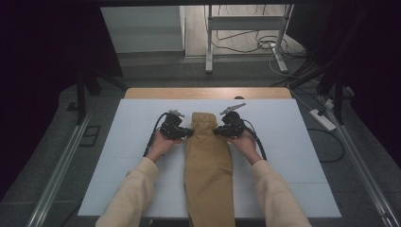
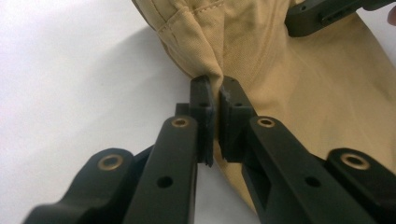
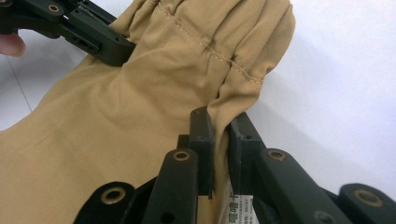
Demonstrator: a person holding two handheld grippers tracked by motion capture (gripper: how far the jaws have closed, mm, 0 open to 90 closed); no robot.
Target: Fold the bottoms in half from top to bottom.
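Two grips are on, one at each side of the cloth. It is a tan garment, folded long and narrow, lying down the middle of the mat with its gathered, stitched end away from me and its near end running off the mat's front edge. My left tongs pinch the left edge just below that gathered end; in the left gripper view the jaws are nearly closed with a ridge of fabric squeezed between them. My right tongs do the same on the opposite edge; the right gripper view has the jaws narrow on a fold of cloth, with a white label peeking out low between them.

Progress, as I judge it: lengthwise folding looks done, both edges are secured, and the cloth rests flat. What seems left is to lift the far end and bring it toward me for a crosswise fold, then smooth it. Nothing is lifted yet.

The mat is white and bare apart from the cloth, laid over a wooden table whose far edge shows. Beyond it, grey floor, a metal stand, loose cables, and a power strip at right. Dark drapes close both sides.
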